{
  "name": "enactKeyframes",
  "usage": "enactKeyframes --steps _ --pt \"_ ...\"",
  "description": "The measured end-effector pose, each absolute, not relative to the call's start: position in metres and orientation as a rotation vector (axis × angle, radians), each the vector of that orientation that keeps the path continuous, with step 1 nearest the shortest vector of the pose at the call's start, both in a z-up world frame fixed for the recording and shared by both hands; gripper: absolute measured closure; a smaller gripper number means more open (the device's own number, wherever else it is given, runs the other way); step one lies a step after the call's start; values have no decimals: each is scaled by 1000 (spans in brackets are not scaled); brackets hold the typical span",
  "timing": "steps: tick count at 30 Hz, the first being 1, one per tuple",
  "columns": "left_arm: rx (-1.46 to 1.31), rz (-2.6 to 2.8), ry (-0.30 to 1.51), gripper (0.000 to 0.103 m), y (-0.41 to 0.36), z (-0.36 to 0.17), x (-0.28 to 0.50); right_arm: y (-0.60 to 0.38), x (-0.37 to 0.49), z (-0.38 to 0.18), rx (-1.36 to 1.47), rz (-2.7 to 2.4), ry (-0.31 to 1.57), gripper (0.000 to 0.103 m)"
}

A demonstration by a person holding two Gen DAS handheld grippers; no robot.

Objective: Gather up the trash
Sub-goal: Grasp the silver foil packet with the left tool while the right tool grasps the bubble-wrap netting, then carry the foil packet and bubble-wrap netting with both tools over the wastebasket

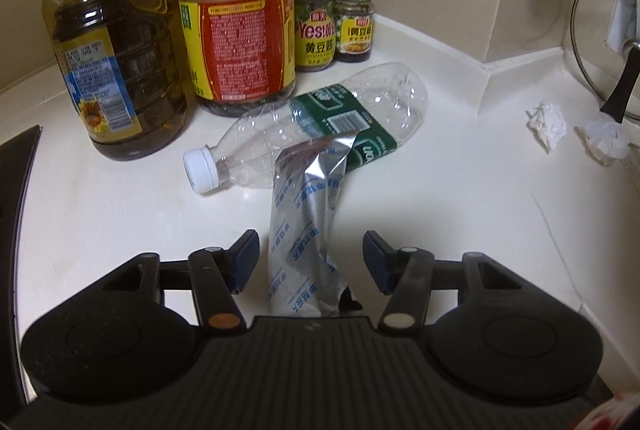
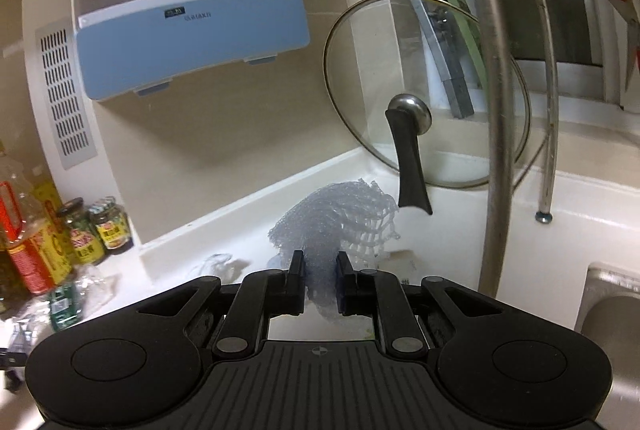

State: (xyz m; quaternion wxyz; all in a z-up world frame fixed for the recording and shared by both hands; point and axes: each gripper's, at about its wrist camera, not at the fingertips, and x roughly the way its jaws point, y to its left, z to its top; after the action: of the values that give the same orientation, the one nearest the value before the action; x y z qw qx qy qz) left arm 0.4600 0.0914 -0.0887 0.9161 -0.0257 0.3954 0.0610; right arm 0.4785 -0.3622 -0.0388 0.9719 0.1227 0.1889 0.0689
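A crumpled silver foil wrapper [image 1: 304,214] with blue print lies on the white counter [image 1: 460,214], its far end resting against a crushed clear plastic bottle [image 1: 360,102] with a green label and white cap. My left gripper [image 1: 310,258] is open; the wrapper runs between its blue pads, with a gap on each side. Two crumpled white tissues [image 1: 548,124] [image 1: 604,142] sit at the right. In the right wrist view, my right gripper [image 2: 320,270] is shut on a pale blue foam fruit net [image 2: 340,214], held above the counter. The crushed bottle [image 2: 64,302] shows at the lower left.
Two large oil bottles [image 1: 108,62] [image 1: 240,42] and two sauce jars [image 1: 314,22] stand behind the crushed bottle. A glass pot lid [image 2: 424,90] leans on the wall. A blue spice dispenser [image 2: 188,30] hangs above. A metal rack pole [image 2: 496,110] and a sink [image 2: 612,310] are at the right.
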Motion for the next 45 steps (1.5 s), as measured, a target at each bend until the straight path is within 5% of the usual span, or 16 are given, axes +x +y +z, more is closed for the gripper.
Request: enactKeyframes --steps 8,14,45 --pt "-53 124 821 78 96 -92 457 -355 448 -45 271 159 416 88" --pt "-46 126 823 84 98 -92 451 -348 433 -53 299 199 465 88" --pt "-69 91 703 85 64 -23 340 -337 347 -29 312 396 424 88"
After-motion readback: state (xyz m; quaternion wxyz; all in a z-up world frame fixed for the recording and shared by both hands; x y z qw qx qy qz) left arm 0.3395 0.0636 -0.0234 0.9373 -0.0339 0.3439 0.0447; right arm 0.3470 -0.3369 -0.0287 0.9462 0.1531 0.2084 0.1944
